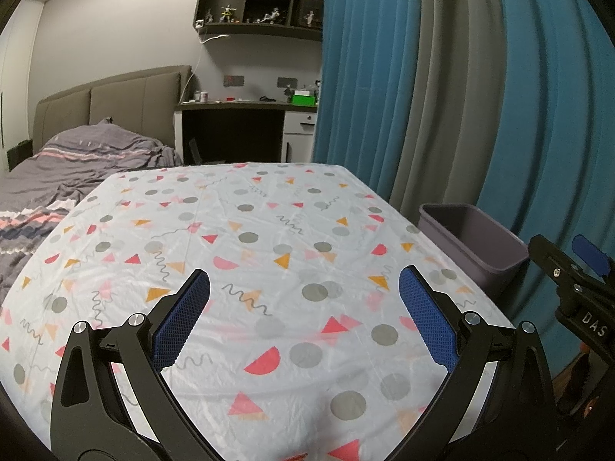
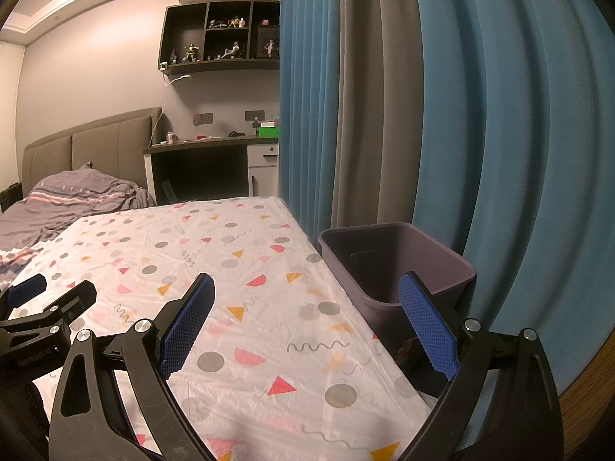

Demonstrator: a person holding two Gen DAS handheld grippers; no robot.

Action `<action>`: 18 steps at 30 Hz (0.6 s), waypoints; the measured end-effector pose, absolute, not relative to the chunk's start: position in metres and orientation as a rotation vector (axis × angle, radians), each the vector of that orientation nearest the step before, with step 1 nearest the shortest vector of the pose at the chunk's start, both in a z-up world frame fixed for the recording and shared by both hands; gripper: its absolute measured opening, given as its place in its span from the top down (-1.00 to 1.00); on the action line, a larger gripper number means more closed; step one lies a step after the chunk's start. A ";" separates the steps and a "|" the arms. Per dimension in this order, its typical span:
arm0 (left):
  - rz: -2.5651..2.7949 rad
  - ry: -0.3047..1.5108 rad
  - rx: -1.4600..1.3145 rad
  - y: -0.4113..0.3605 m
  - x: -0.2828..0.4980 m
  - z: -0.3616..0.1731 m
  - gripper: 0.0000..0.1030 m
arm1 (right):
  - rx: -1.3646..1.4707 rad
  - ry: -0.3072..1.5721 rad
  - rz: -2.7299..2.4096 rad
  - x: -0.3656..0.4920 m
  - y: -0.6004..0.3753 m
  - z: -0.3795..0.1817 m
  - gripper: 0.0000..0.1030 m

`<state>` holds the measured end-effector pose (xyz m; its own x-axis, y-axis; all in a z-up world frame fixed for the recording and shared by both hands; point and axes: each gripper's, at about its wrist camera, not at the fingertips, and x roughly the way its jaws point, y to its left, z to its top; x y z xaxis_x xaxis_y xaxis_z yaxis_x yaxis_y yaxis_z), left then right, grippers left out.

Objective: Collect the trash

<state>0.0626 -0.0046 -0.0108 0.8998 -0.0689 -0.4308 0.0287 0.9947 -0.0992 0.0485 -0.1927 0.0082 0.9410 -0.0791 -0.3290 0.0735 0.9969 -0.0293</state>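
While your left gripper (image 1: 303,288) hovers above the patterned tablecloth (image 1: 246,230), its jaws stand spread and hold nothing. Your right gripper (image 2: 305,292) is likewise spread and empty, at the table's right edge. The bin (image 2: 388,269) stands just beside that edge, before the curtain (image 2: 499,153); a small dark object, too dim to identify, lies inside.

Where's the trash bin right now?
The purple bin stands off the table's right edge, against the blue curtain, just ahead of the right tongs.

Left gripper (image 1: 303,292) fingers spread wide, right gripper (image 2: 305,294) fingers spread wide, side by side
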 end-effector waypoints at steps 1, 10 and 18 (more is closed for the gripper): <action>-0.050 0.449 -0.092 -0.004 0.062 -0.012 -0.89 | -0.016 0.336 -0.078 0.048 -0.193 0.008 -0.80; -0.045 0.446 -0.089 -0.002 0.055 -0.013 -0.43 | -0.015 0.340 -0.080 0.048 -0.192 0.005 -0.80; -0.052 0.448 -0.088 -0.004 0.054 -0.011 -0.43 | -0.013 0.339 -0.081 0.047 -0.191 0.004 -0.80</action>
